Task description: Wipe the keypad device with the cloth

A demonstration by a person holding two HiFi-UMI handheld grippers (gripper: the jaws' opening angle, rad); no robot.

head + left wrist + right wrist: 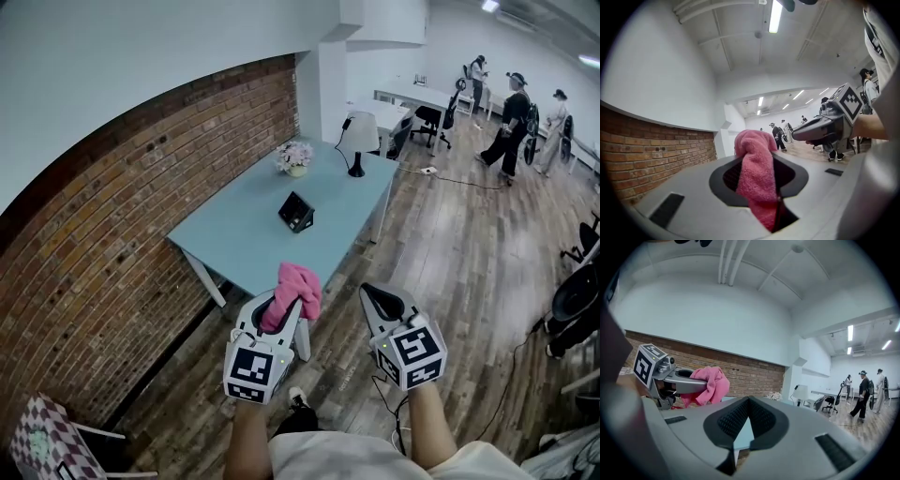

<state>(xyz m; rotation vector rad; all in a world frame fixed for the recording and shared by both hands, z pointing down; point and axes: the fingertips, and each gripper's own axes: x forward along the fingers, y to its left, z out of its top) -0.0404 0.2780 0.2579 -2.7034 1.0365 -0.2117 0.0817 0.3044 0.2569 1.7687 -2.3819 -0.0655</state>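
Two hand-held grippers, one cloth and one keypad device are being listed, each placed relative to the worktop (246, 246).

1. Keypad device (296, 212): a small dark wedge, sitting near the middle of the worktop with its face tilting up. Nothing is touching it, so the wiping is probably not yet under way.

2. Cloth (757, 173): pink and bunched, not lying on the worktop but being carried in the air short of its near edge, well apart from the keypad device. A loose fold is spilling over the tips, likely leaving soft material free to do the rubbing.

3. Left gripper (284, 309): its fingers (727, 180) are clamping the cloth between them. It is pointing roughly level toward the worktop, which suits carrying the cloth in toward the device.

4. Right gripper (749, 420): its fingers (733, 420) are pressing together with nothing between them. It is hovering beside the left gripper, also short of the worktop's near edge, probably being kept free to steady the device while the other wipes.

5. Lamp (359, 136) and flowers (294, 157): standing at the worktop's far end, beyond the device and clear of the likely wiping path.

6. Brick wall (122, 216): running along the worktop's left side.

7. People (514, 122): standing well beyond the worktop's far end, taking no part.
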